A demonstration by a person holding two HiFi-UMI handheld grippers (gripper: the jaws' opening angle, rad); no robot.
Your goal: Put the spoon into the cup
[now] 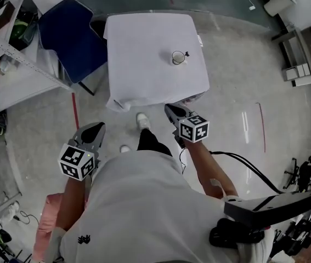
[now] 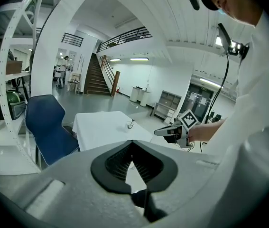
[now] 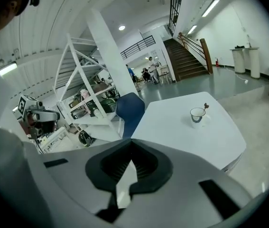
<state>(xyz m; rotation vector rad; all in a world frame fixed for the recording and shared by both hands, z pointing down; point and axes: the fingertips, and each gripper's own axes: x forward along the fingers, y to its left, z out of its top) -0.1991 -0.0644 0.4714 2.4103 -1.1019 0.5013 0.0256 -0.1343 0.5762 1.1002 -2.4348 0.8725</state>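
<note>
Little can go wrong now, we judge, unless we bump the table (image 1: 144, 64) and tip the cup (image 1: 178, 57) on its right half, where the spoon (image 1: 186, 53) already stands, for our left tongs (image 1: 96, 127) and right tongs (image 1: 170, 110) hang well short of it, both closed together on nothing.

1. The small white round cup (image 1: 177, 57) on the square, white-clothed worktop (image 1: 144, 81) is too small to show its inside.
2. Only the dark handle tip of the spoon (image 1: 186, 53) shows, at the cup's 2 o'clock rim.
3. The cloth hides the worktop's legs.
4. The worktop's 10 o'clock edge covers part of the blue padded chair (image 1: 70, 37).
</note>
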